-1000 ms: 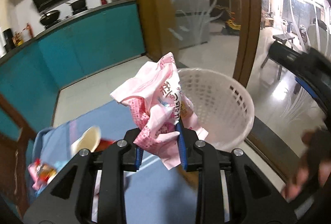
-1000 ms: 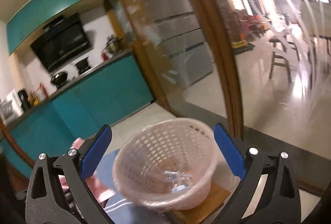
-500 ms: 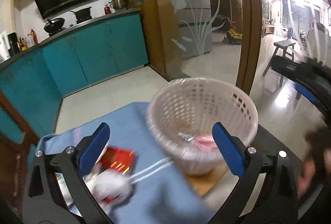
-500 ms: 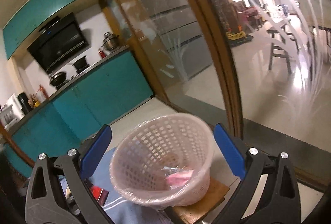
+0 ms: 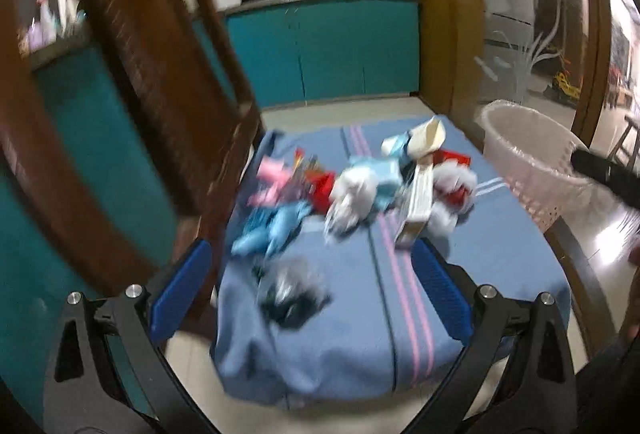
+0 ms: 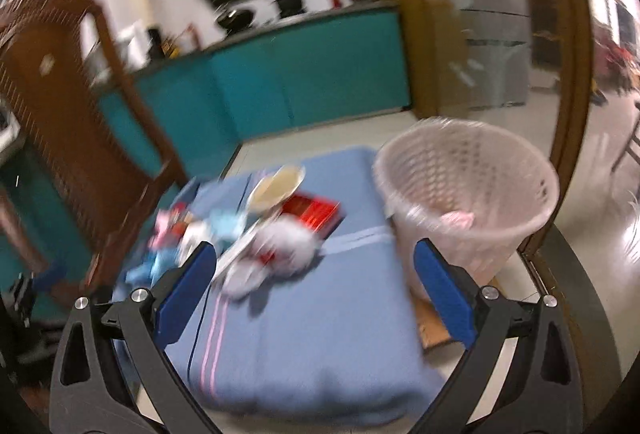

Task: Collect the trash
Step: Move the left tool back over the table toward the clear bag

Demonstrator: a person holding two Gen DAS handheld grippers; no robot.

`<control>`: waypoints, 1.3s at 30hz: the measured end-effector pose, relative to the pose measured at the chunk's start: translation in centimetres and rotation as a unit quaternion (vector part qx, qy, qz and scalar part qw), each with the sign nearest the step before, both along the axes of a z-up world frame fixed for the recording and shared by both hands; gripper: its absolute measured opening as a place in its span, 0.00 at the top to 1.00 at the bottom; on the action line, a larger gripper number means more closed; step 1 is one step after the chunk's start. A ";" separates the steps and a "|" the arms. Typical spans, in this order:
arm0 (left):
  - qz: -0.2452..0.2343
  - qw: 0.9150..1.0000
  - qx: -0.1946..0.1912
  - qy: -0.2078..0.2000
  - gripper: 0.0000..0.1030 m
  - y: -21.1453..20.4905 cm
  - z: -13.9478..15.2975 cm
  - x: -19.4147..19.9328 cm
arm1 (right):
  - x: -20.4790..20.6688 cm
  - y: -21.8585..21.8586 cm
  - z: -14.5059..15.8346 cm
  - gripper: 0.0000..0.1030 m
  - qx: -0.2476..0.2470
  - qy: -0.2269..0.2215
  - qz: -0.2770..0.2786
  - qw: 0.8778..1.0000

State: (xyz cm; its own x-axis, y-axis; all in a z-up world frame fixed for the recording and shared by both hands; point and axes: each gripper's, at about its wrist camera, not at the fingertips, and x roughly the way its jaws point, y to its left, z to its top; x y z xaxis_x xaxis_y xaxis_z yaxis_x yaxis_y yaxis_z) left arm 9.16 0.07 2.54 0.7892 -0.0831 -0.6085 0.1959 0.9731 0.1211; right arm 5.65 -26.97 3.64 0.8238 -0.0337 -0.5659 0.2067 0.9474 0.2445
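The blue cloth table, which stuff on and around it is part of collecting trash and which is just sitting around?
Part of the job:
white mesh basket
pink wrapper already inside it
blue wrappers
white crumpled tissue
red packet
paper cup
left gripper and right gripper, both open and empty

Just around:
wooden chair
teal cabinets
pots on the counter

The left gripper [image 5: 310, 296] is spread wide, its blue-padded fingers [image 5: 182, 290] far apart with nothing between them; it is held aloft and pitched downward; the right gripper [image 6: 314, 292] is likewise spread wide and holds nothing, its blue pads [image 6: 444, 294] well apart; part of the right gripper shows as a dark blurred bar at the right edge of the left wrist view.
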 end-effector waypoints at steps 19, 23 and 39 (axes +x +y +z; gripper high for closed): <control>-0.003 0.999 -0.033 0.041 0.03 -2.7 -1.0 0.0 | 0.5 3.3 -0.9 0.06 -0.014 0.012 0.024 1.000; 0.005 0.998 -0.042 0.051 0.03 -2.4 -1.5 0.4 | 0.4 3.4 -0.8 0.06 -0.018 0.011 0.029 0.999; 0.015 0.997 -0.020 0.068 0.03 -3.2 -2.8 1.0 | 0.1 2.9 -0.7 0.06 -0.012 0.006 0.028 1.000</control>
